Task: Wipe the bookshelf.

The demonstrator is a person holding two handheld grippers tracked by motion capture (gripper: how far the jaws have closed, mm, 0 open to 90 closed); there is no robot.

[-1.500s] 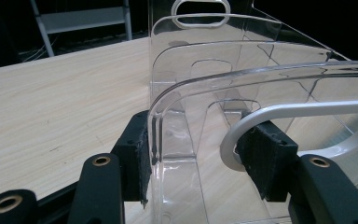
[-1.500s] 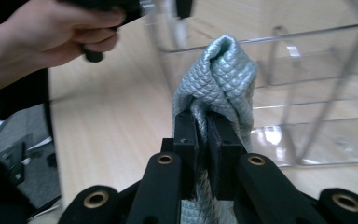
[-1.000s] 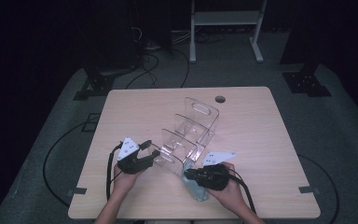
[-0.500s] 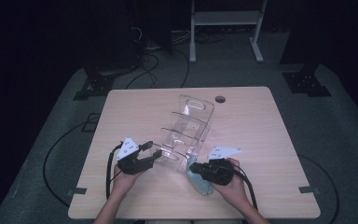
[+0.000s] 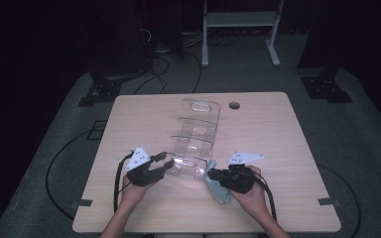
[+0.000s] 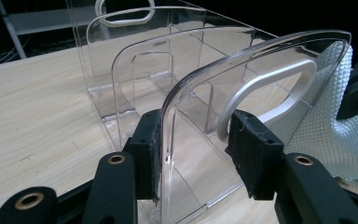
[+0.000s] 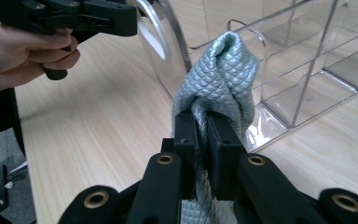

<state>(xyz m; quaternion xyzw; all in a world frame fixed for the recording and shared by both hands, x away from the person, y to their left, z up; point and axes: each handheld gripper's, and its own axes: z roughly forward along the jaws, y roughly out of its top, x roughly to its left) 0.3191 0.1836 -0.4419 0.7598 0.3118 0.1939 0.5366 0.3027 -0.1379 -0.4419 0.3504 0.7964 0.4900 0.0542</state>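
- A clear rack (image 5: 194, 144) stands mid-bench (image 5: 287, 148), running from the near edge toward a round hole (image 5: 234, 105) in the far part of the wooden top.
- Beyond the bench, cables (image 5: 154, 64) and a white frame (image 5: 238, 29) lie on the dark floor.
- The rack's compartments, split by upright dividers with handle-like cut-outs, appear empty.
- The left hand-held gripper (image 6: 193, 154) straddles the rack's nearest end wall; its jaws have just been closing, one pad against the wall, the other a little off it.
- The right hand-held gripper (image 7: 203, 140) is clamped on a folded cloth (image 7: 223, 79), held just beside the rack's near corner.
- The cloth is pale blue-green with a quilted, scale-like weave; the rack is glossy hard plastic with rounded corners; the pads are black and ribbed.
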